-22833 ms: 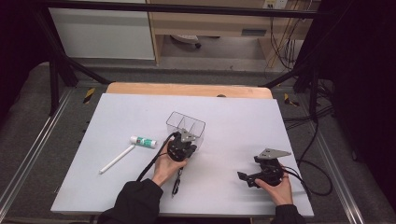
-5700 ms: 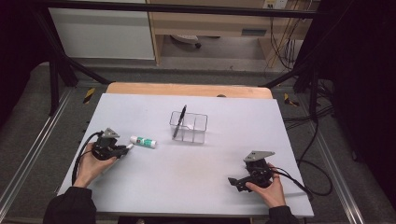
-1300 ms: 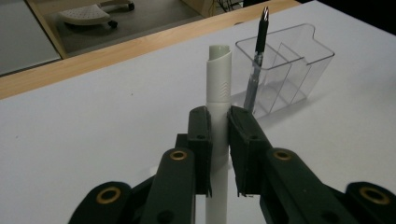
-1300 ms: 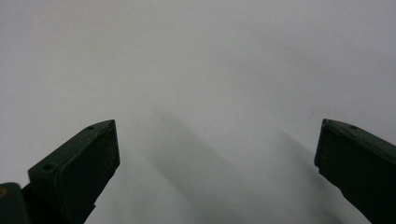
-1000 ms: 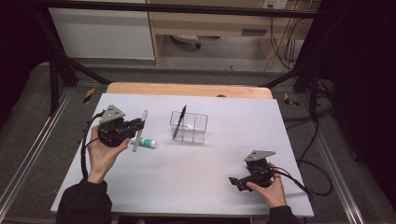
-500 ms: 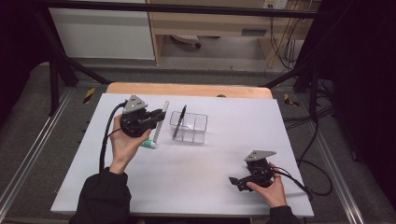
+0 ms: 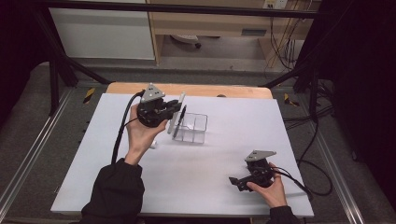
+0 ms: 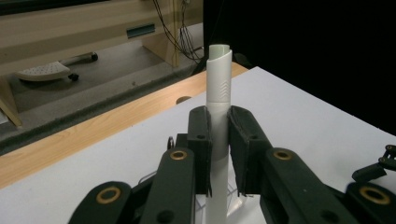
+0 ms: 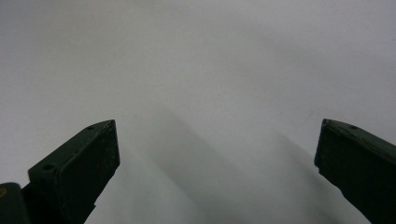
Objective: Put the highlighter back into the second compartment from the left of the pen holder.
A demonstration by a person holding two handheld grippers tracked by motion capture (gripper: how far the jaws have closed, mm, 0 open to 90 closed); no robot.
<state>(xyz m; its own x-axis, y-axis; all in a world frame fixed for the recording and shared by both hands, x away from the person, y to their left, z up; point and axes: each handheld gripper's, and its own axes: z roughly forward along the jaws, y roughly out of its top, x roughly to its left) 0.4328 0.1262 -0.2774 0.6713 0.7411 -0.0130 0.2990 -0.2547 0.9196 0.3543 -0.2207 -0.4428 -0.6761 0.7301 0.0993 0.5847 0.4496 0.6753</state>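
High view: one white tube [image 7: 175, 117] clamped in left gripper [image 7: 173, 108]; right gripper [image 7: 236, 182] fingers spread, empty.

Left gripper [image 7: 173, 109] raised, jaws clamped; right gripper [image 7: 240, 182] apparently low, jaws wide.

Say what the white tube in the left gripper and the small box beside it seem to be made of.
White tube: probably matte plastic; smooth, opaque, with moulded chevron marks near the top. Small box: looks like clear glossy plastic, possibly acrylic; the table shows through its walls, and its edges catch light. Glass cannot be ruled out.
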